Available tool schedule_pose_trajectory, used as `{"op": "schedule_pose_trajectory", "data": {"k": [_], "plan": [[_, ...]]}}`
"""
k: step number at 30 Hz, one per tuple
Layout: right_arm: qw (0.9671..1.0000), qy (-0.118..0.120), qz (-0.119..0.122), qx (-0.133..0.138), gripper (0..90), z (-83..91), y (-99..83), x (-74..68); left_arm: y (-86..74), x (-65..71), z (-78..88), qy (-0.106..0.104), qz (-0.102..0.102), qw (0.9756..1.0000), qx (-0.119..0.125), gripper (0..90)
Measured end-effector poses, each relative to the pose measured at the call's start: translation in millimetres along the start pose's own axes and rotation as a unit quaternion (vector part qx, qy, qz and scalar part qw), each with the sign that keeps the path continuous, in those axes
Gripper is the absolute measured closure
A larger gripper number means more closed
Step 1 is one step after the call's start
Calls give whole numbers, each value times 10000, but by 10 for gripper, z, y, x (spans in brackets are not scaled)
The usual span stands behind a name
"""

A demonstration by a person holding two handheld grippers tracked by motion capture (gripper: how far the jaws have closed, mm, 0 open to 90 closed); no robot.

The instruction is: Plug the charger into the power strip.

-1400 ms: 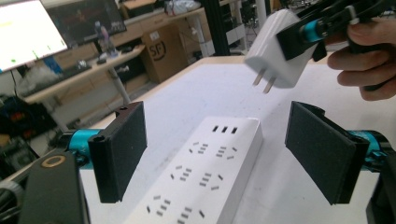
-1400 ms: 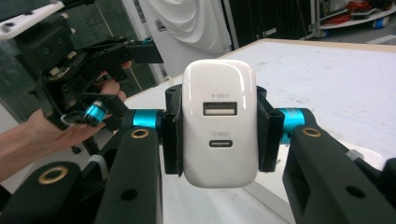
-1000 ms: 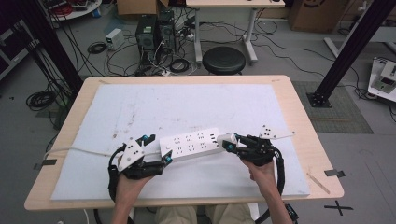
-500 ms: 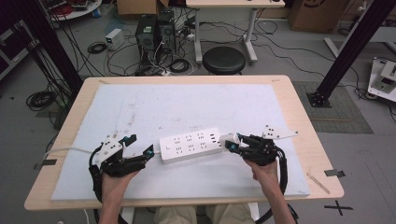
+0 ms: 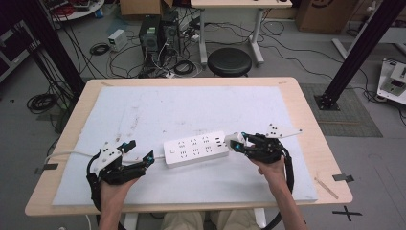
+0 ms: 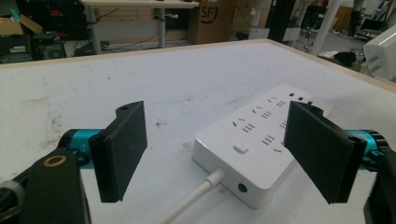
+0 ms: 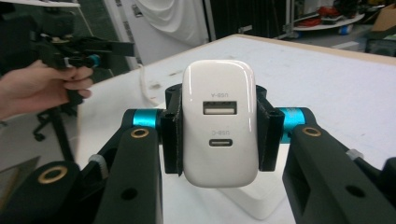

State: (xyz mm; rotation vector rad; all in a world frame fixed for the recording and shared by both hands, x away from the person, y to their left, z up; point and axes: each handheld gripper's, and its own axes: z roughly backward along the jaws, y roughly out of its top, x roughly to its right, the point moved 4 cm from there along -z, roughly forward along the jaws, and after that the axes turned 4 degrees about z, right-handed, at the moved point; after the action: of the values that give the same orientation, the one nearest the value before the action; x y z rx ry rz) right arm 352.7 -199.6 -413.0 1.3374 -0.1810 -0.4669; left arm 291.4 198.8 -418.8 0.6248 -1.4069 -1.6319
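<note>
Gripping a white USB charger [image 5: 234,141], the right tongs [image 5: 239,142] hold it at the right end of a white power strip [image 5: 196,148] lying near the middle of the tabletop [image 5: 306,110], as seen from the high view; the strip rests on a pale mat [image 5: 191,105] that covers most of the wooden top, nearer the person's edge than the far one. To the left of the strip, the left tongs [image 5: 139,154] sit just off its left end, jaws spread and holding nothing, with the strip's white cord [image 5: 67,154] running away leftward past them. Beyond the far edge stand a black round stool [image 5: 230,61] and a tangle of cables on the floor. In the left gripper view, the left tongs [image 6: 215,154] stand wide apart with the near end of the power strip [image 6: 261,140] between them but untouched, its cord [image 6: 191,200] leaving the end face toward the camera and a small square button on its top. In the right gripper view, the right tongs [image 7: 218,135] are pinching the charger [image 7: 219,126] by its two sides, its port face turned to the camera and the power strip [image 7: 257,200] showing just beneath it; farther off at left, the person's other hand [image 7: 42,88] holds the left tongs above the tabletop's edge.
</note>
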Motion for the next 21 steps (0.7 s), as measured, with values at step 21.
{"op": "schedule_pose_trajectory", "data": {"k": [21], "plan": [[9785, 834, 997, -1601, 632, -603, 274, 223, -70, -69, 114, 88, 95, 9999, 58, 214]]}}
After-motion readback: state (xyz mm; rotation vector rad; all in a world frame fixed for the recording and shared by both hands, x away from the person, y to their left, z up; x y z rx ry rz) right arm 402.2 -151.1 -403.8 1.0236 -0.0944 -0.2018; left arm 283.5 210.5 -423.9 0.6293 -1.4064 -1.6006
